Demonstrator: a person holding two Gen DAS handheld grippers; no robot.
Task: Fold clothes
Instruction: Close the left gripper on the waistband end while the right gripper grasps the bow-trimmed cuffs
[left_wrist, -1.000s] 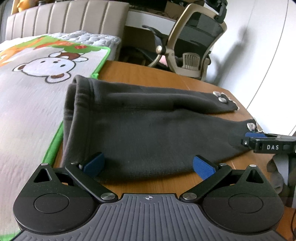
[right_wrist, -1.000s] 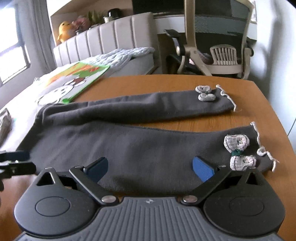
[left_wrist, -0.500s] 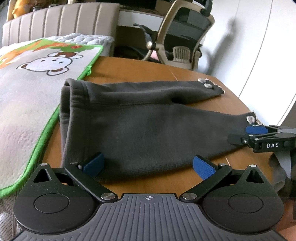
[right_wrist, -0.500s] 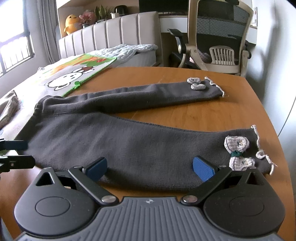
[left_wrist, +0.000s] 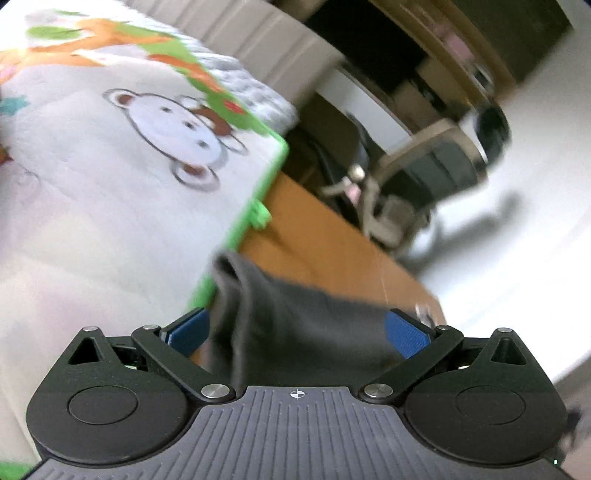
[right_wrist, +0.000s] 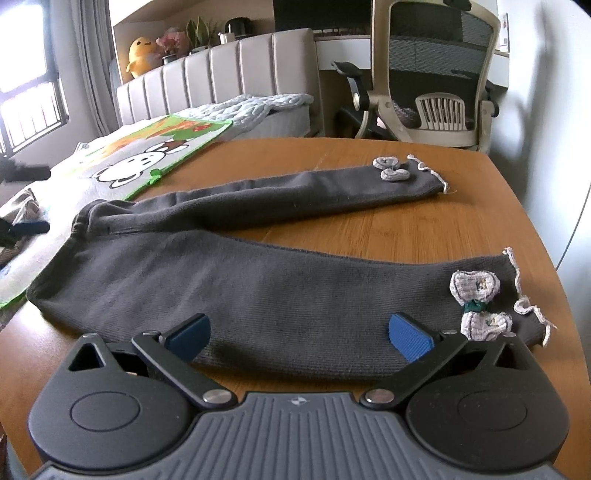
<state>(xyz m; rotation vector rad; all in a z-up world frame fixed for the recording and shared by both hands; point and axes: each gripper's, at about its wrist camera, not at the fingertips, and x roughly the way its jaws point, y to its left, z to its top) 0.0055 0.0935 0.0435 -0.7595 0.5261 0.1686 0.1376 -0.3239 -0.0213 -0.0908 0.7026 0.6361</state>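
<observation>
Across the left of the right wrist view, a monkey-print blanket (right_wrist: 147, 155) with a green border lies on a bed, its edge at the wooden table (right_wrist: 424, 225). One pair of dark grey knit trousers (right_wrist: 258, 288) is spread flat on that table, waistband at the left, two legs running to the right and lying apart with bare wood between them. Each leg carries one pale knitted bow: the far bow (right_wrist: 392, 169) in the upper middle, the near bow (right_wrist: 478, 302) at the right by the frilled cuff. One mesh office chair (right_wrist: 436, 74) stands beyond the table, upper right. At the bottom of the frame, the right gripper (right_wrist: 298, 334) has its jaws wide apart above the near leg, holding nothing.

Over in the blurred, tilted left wrist view, the same blanket (left_wrist: 110, 166) fills the left, and the waistband end of the trousers (left_wrist: 288, 325) sits between the left gripper (left_wrist: 295, 328) fingers, whose jaws are wide apart; whether they touch the cloth cannot be told.
</observation>
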